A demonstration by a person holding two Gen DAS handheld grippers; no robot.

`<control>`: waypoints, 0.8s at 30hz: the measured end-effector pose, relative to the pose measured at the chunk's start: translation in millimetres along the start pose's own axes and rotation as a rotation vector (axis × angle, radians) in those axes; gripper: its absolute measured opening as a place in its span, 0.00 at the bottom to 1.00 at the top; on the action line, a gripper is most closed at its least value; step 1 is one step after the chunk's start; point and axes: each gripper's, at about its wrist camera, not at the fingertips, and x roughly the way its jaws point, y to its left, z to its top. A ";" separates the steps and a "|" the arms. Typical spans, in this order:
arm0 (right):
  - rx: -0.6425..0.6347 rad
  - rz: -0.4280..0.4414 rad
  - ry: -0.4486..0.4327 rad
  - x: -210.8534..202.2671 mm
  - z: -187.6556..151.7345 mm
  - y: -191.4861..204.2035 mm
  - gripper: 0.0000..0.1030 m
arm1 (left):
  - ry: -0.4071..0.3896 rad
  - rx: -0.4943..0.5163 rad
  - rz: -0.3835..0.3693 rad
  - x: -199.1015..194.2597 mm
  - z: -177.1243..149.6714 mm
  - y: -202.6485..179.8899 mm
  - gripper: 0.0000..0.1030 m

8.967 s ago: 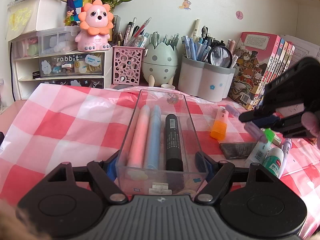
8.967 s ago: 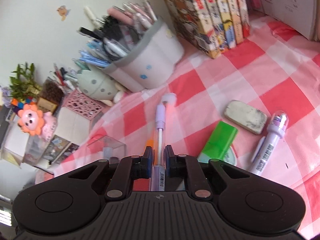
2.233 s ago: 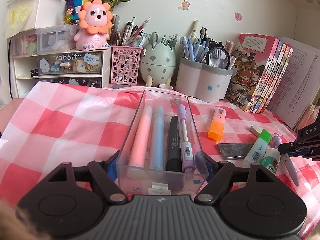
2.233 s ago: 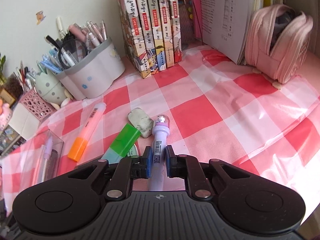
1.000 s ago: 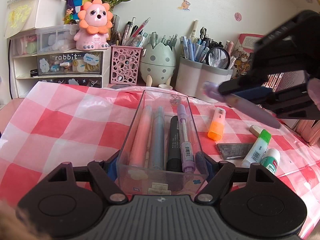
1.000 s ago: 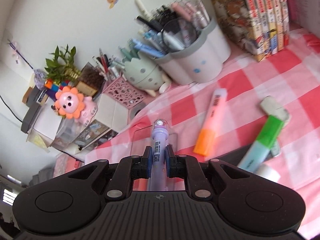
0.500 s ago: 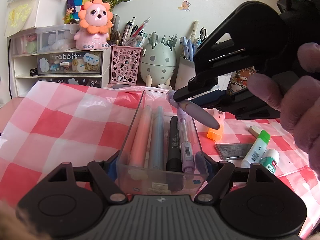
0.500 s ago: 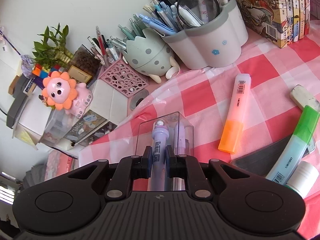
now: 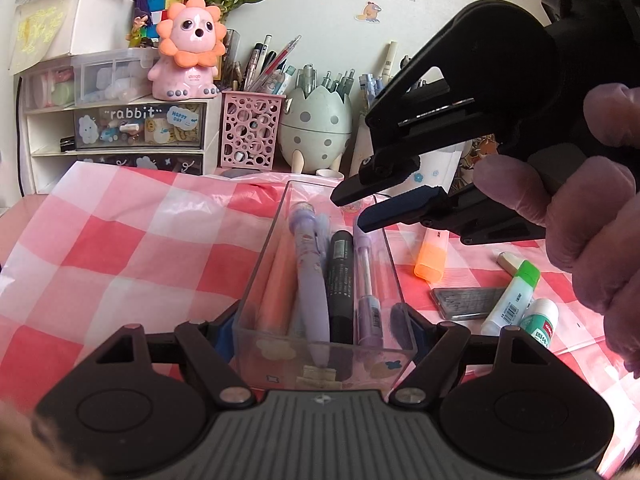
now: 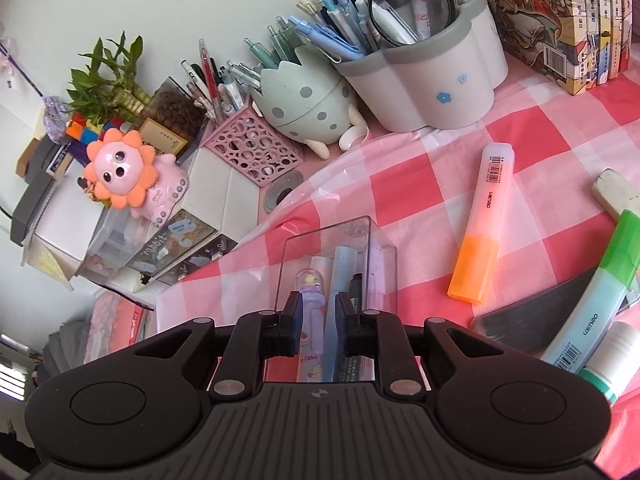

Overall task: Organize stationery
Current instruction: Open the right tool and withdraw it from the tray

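My left gripper (image 9: 322, 332) is shut on the near end of a clear plastic box (image 9: 256, 280) on the pink checked cloth. In the box lie a pink highlighter (image 9: 276, 280), a blue one, a purple cartoon pen (image 9: 310, 272), a black marker (image 9: 340, 276) and a second purple pen (image 9: 365, 276). My right gripper (image 9: 352, 208), held by a hand (image 9: 592, 208), hovers over the box's far end. Its jaws are opening. In the right wrist view the cartoon pen (image 10: 310, 304) lies free in the box (image 10: 320, 240) below the right gripper (image 10: 319, 320), and the pads do not touch it.
Right of the box lie an orange highlighter (image 10: 482, 224), a green highlighter (image 10: 596, 304), a white bottle (image 10: 612, 360), an eraser (image 10: 612, 192) and a flat grey case (image 10: 528, 324). Pen holders (image 10: 432, 80), a drawer unit (image 9: 120, 132) and books (image 10: 560, 20) line the back.
The right gripper's jaws have parted over the box. The purple cartoon pen they held now lies in the box on the highlighters. The left gripper and box have not moved.
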 end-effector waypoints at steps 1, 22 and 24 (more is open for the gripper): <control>0.001 0.001 0.000 -0.7 -0.2 -0.7 0.18 | 0.000 0.000 0.000 0.0 0.0 0.0 0.51; -0.073 0.008 -0.050 -34.0 -4.0 -11.8 0.39 | 0.000 -0.001 -0.001 0.0 0.1 0.2 0.51; -0.080 -0.005 -0.063 -40.2 -5.5 -15.6 0.42 | -0.001 -0.001 0.000 0.2 0.1 0.3 0.51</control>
